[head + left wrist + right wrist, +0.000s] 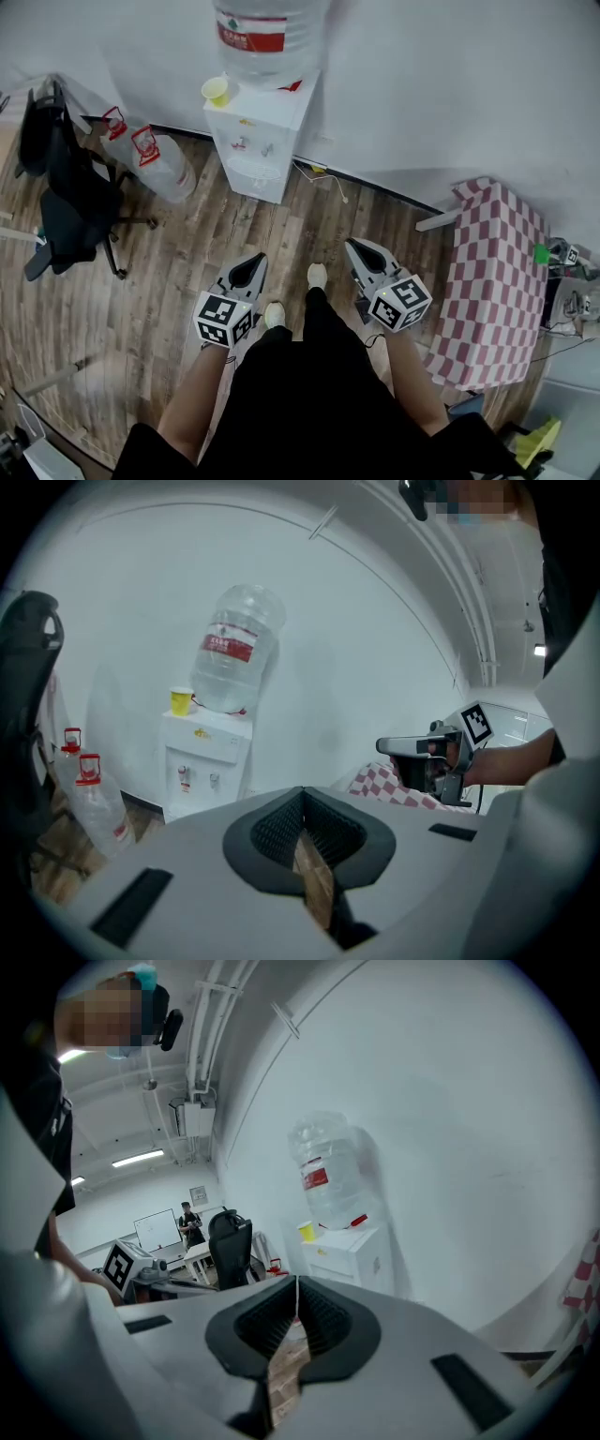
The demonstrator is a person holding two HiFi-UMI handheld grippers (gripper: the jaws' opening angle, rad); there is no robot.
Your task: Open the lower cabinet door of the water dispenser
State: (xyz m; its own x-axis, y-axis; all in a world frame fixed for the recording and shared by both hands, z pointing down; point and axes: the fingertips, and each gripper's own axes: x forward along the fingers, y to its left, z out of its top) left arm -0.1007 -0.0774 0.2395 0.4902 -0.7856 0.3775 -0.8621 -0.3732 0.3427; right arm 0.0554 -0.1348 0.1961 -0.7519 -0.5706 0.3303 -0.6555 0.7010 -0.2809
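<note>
Both L gripper (251, 263), R gripper (359, 249) fingers closed, empty, water dispenser (255, 141) upright, front twd person.

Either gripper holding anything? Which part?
Nothing is held. The left gripper and right gripper both have their jaws shut with nothing between them, well short of the water dispenser.
</note>
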